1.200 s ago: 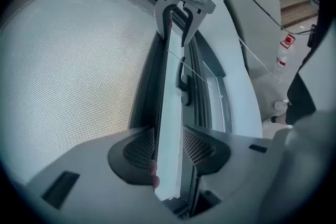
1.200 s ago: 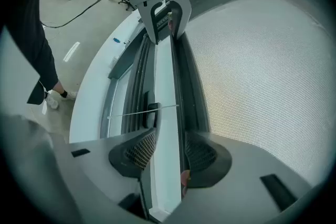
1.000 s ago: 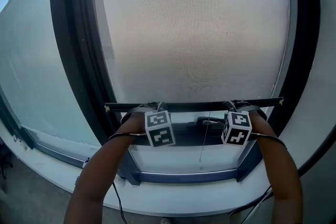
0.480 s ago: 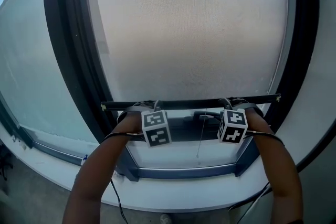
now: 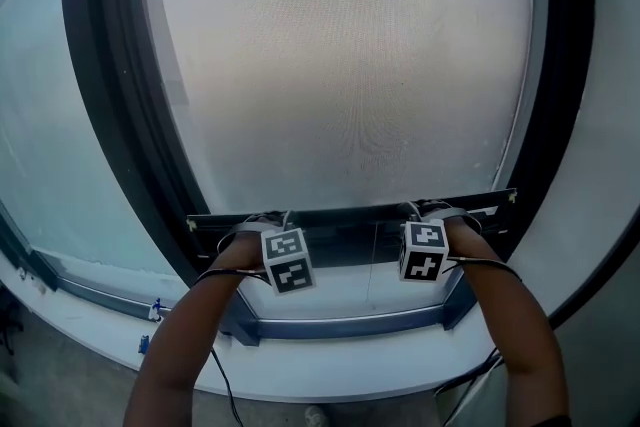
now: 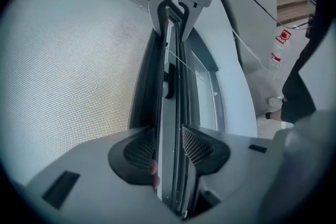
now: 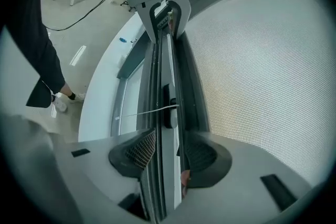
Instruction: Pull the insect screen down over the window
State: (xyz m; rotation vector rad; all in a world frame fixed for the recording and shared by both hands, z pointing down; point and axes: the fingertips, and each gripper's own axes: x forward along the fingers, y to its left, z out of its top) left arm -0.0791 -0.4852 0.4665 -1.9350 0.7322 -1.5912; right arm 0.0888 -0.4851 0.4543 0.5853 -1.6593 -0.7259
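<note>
Since a second ago the bottom bar of the insect screen has come lower, closer to the lower rail of the dark window frame; the strip of open window under the bar is narrower than before and the mesh covers more of the opening; both grippers have sunk with the bar, and their spacing along it looks unchanged.

There is one screen with one bar, and two grippers are on that bar; the left gripper has its jaws closed on the bar left of centre, the meshed pads pressing on either side of it; the right gripper clamps the same bar right of centre in the same way; each gripper view shows the other gripper further along the bar. Two marker cubes show in the head view, one per gripper; two forearms reach up from the bottom edge; one thin pull cord hangs from the bar between the grippers, over the white sill.

The cubes carry only black-and-white square patterns, with no words; a bottle with a red-and-white label stands on the floor in the left gripper view, its print too small to read.
</note>
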